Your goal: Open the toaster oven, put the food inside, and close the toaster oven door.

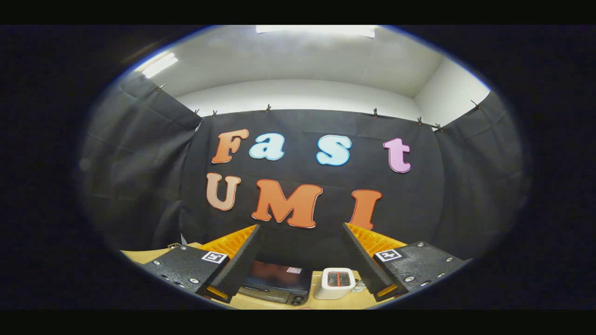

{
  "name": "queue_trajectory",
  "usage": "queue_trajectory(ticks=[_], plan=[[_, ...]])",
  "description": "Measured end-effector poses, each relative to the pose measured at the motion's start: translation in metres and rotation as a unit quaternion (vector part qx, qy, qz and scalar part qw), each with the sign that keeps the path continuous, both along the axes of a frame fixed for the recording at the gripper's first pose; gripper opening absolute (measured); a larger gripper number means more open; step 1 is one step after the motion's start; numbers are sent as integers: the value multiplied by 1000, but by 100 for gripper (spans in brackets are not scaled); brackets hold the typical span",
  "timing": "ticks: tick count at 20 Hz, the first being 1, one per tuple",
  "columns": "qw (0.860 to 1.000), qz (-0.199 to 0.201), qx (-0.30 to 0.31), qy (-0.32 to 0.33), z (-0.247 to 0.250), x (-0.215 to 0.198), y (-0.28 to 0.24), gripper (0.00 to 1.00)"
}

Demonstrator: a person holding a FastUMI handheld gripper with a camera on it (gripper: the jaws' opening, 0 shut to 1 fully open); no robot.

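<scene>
A dark toaster oven [275, 282] stands on the wooden table [153, 255], seen low between my two fingers and some way beyond them. Its glass door looks shut, with the handle running across its lower front. My gripper [301, 229] is held high and tilted up toward the booth wall, open wide with nothing between its fingers [242, 260]. I cannot make out any food.
A small white two-slot toaster [336, 282] stands just right of the toaster oven on the table. Black cloth walls close the booth at the back and on both sides. Something small lies beside the white toaster, half hidden by my right finger.
</scene>
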State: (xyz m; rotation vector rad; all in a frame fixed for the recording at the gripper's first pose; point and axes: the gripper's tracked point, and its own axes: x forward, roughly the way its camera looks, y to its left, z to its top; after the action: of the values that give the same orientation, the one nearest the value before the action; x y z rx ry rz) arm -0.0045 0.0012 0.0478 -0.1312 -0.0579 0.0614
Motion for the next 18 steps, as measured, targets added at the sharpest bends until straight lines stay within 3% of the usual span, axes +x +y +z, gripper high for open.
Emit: queue_trajectory(ticks=[11,18], plan=[[1000,7,4,-28,22,-8,-1,99],[1000,12,4,-14,13,-1,6,100]])
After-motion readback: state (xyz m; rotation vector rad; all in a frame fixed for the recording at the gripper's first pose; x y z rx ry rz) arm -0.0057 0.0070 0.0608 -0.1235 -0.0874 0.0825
